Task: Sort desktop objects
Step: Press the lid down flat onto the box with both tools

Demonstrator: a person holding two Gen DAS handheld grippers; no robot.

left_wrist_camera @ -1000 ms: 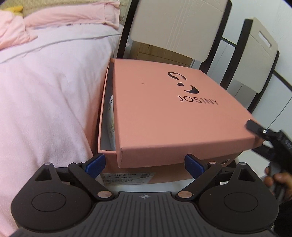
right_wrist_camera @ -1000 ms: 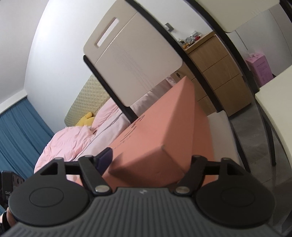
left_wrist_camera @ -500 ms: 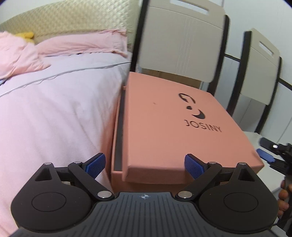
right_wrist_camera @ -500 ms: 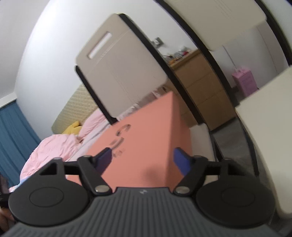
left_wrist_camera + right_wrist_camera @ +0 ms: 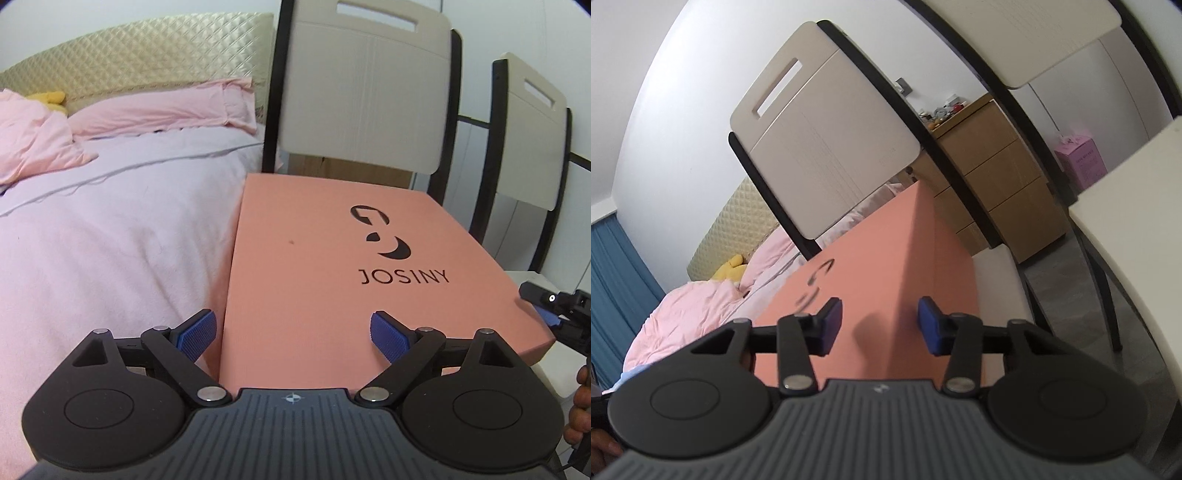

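Salmon-pink box (image 5: 332, 273) sits on a chair seat, lid on and squared up, black "JOSINY" logo on top. Left long edge runs just beside the bed (image 5: 110, 240); whether it touches the bedding can't be told. Far end sits below the chair back (image 5: 364, 92).

Left gripper (image 5: 293, 332): fingers spread wide, blue pads (image 5: 195, 334) empty. It hangs over the near end of the lid; left pad is past the lid's left edge, over the bedding, right pad is above the lid surface. Contact with the lid can't be confirmed.

Right gripper (image 5: 881, 325): fingers parted to a medium gap, holding nothing. It points at the box's right near corner (image 5: 886, 295), pads either side of the corner edge line, one over the lid top, one over the side face. In the left wrist view the same gripper (image 5: 554, 306) shows at the box's right near corner, just beside it; a bit of the hand shows below.

Around it: second chair (image 5: 532, 136) to the right of the first, white seat edge visible beside the box. Pink pillow (image 5: 166, 107) and quilted headboard (image 5: 129, 62) at the head of the bed, yellow plush toy (image 5: 729, 271) near the pillows. Wooden drawer unit (image 5: 993, 184) behind the chairs with small clutter on top, pink carton (image 5: 1080, 158) on the floor, white table edge (image 5: 1137, 221) at right, blue curtain (image 5: 613, 291) at left.
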